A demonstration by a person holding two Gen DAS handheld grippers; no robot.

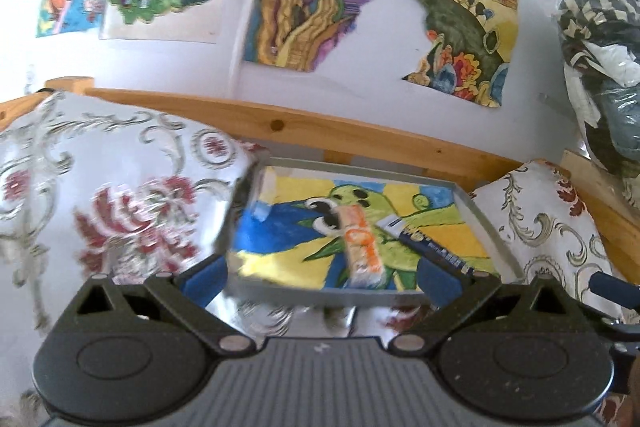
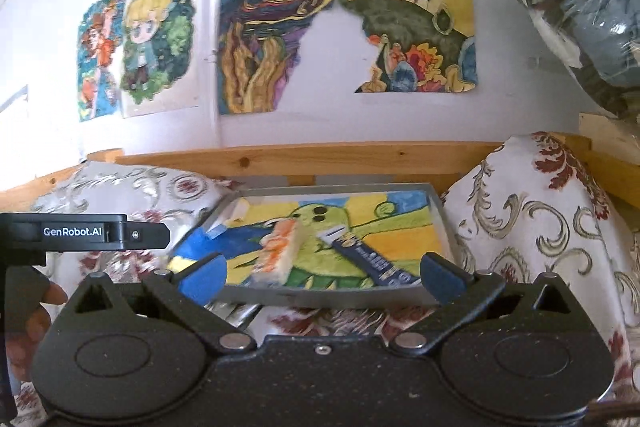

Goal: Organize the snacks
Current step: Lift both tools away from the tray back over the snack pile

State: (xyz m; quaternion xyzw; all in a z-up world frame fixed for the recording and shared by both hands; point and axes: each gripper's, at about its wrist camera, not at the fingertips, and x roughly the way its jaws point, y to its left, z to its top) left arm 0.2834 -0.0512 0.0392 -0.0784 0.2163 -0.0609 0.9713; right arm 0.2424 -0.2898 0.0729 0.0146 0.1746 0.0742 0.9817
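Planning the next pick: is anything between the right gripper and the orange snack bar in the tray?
Nothing visible. The right gripper is open, and the orange snack bar lies exposed in the tray, straight ahead. The dark blue packet lies beside it, to its right.

Left tool (image 1: 322,277) jaws spread wide, right tool (image 2: 322,277) likewise, both level

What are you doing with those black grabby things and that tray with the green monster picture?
A person is tidying snacks using a tool in each hand. Right now both the left tool and the right tool are open and hold nothing. They face a grey tray sitting between two flowery cushions. Two snacks lie in the tray already: an orange-and-white pack and a dark blue bar beside it.
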